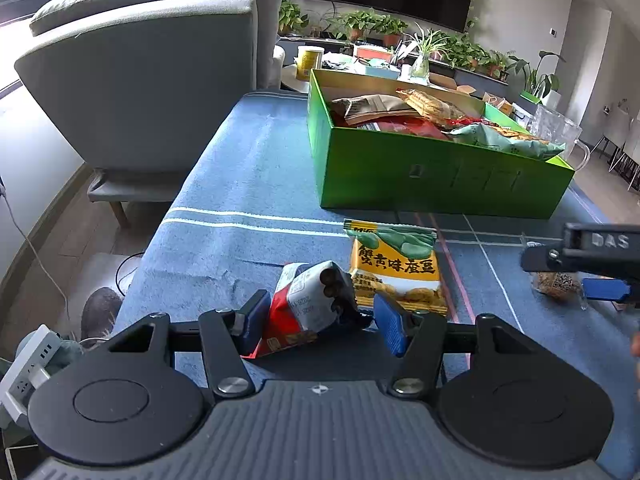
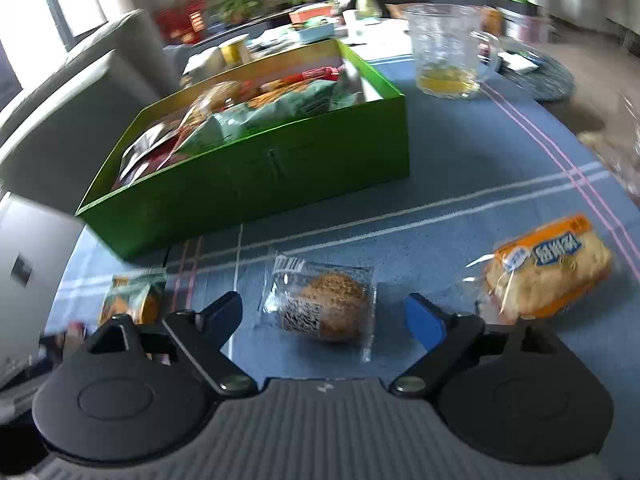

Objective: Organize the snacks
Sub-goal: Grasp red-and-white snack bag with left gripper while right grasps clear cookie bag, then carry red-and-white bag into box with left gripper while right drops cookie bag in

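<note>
The left tool [image 1: 320, 318] is clamped on a crumpled red-and-white snack packet [image 1: 308, 308] with small grey print too fine to read, its blue pads pressing the wrapper from both sides just above the worktop [image 1: 240, 184], a surface covered in a blue cloth with white and pink stripes. Just beyond that packet lies a flat yellow-and-green snack bag [image 1: 394, 266] printed with large black Chinese characters reading 蟹黄味蚕豆, flat on the cloth near the front wall of a large open green cardboard box [image 1: 440, 176]. The box stands further back on the worktop and is filled with assorted snack bags in brown, red, gold and pale green. In the left wrist view the right tool [image 1: 600, 276] enters from the right edge, its black body stamped with letters that look like "DAS". The right tool [image 2: 324, 316] has its jaws spread wide, one blue pad on either side of a clear plastic pouch holding a round brown pastry [image 2: 324, 306] with a black printed patch, and neither pad touches it. To the right of that lies an orange-and-clear bag of pale bread [image 2: 548, 268] bearing a blue label whose characters are blurred. A clear glass mug [image 2: 448, 52] with yellow liquid in its bottom stands behind the box.
</note>
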Demonstrator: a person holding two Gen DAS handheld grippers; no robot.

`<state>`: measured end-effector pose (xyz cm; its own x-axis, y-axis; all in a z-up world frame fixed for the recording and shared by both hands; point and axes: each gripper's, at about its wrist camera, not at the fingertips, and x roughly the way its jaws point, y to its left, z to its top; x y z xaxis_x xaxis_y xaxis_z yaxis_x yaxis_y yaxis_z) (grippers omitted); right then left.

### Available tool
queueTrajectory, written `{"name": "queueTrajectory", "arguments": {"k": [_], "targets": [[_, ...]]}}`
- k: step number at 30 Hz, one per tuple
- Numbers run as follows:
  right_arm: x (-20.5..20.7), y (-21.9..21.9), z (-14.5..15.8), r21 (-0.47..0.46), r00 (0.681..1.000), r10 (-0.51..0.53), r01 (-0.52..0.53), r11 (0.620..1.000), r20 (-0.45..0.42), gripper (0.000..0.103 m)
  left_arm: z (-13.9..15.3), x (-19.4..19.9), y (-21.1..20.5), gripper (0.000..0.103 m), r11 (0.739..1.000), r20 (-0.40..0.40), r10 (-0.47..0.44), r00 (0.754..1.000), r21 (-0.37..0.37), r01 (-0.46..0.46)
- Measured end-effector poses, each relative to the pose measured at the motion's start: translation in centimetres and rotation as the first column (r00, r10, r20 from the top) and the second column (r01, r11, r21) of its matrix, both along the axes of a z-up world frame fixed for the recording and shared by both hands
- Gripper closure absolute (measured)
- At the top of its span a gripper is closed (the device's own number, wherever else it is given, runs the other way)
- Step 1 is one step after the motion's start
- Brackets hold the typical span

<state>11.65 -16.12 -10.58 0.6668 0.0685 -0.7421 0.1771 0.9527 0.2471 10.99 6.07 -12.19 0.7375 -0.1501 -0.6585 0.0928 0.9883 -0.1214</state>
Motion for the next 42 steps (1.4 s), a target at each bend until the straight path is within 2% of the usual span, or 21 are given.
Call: {"name": "queueTrajectory", "arguments": {"k": [3, 9, 12, 15, 23, 33, 42], "targets": [[0.3, 0.9, 0.0, -0.036, 1.0, -0.013, 0.013, 0.999, -0.005, 0.025, 0.1, -0.2, -0.2, 0.049, 1.0, 0.002, -0.004, 1.0, 0.004, 0.004], [-0.1, 1.8, -0.3, -0.174, 0.999, 0.042, -0.039, 0.984, 0.012, 0.026, 0.1, -0.5, -0.3, 0.051, 1.0, 0.006, 0.004, 1.0, 0.003, -0.004], [-0.3, 1.1, -0.1, -0.146, 0.997, 0.075, -0.072, 0.987, 0.017, 0.03, 0.3, -0.7, -0.3, 0.051, 1.0, 0.004, -0.004, 1.0, 0.002, 0.004], [-0.8, 0.1, 0.1, -0.063, 0.994, 0.107, -0.105, 0.993, 0.026, 0.031, 0.7, -0.9, -0.3, 0.051, 1.0, 0.015, -0.004, 1.0, 0.002, 0.004], [-2.7, -0.6, 3.1, 0.009, 0.98, 0.15, -0.152, 0.988, 0.133, 0.031, 2.9, -1.9, -0.6, 0.051, 1.0, 0.076, -0.026, 0.997, -0.006, 0.026], [-2.0, -1.7, 5.9, 0.033, 0.963, 0.148, -0.16, 0.987, 0.226, 0.031, 6.4, -1.4, -1.9, 0.051, 0.995, 0.147, -0.083, 0.986, -0.035, 0.089], [0.3, -2.2, 7.9, 0.016, 0.946, 0.154, -0.166, 0.986, 0.285, 0.031, 9.2, 1.8, -5.3, 0.051, 0.985, 0.203, -0.162, 0.966, -0.023, 0.17]]}}
